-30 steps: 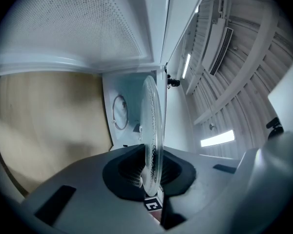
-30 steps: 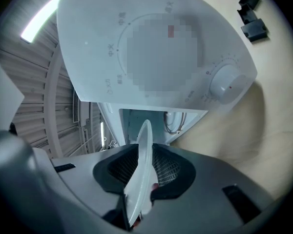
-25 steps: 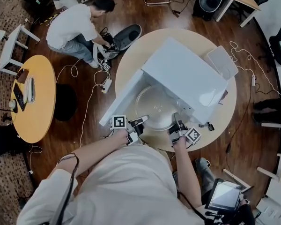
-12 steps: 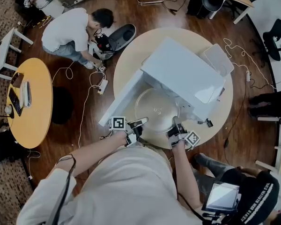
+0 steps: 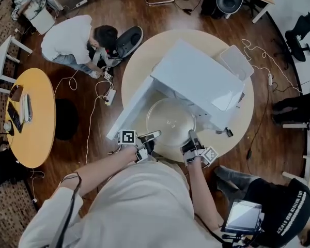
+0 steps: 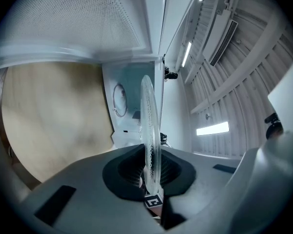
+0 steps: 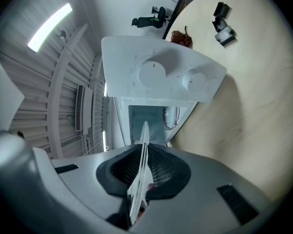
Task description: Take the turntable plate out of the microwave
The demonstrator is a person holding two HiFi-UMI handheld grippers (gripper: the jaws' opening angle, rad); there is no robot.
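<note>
Head view, looking steeply down: a dark wood floor (image 5: 279,154) with a round, pale wooden bench (image 5: 137,61) near the middle. A white microwave (image 5: 196,76) stands on the bench. Its door (image 5: 128,112) is swung open toward the picture's left.

The clear glass turntable plate (image 5: 170,120) lies level at the microwave's mouth. Its far edge is tucked under the microwave's top, and the rest is out over the bench. The person wearing the camera holds it from both sides.

The left hand-held gripper (image 5: 153,135) is pressed together on the plate's near-left rim. The left gripper view shows the glass edge-on, pinched between the dark pads.

The right hand-held gripper (image 5: 191,136) has just been closing. In the right gripper view its pads pinch the near-right rim, with the glass running between them.

That same view shows the open cavity beyond the plate, and two round knobs (image 7: 151,72) on the microwave's control panel.
</note>
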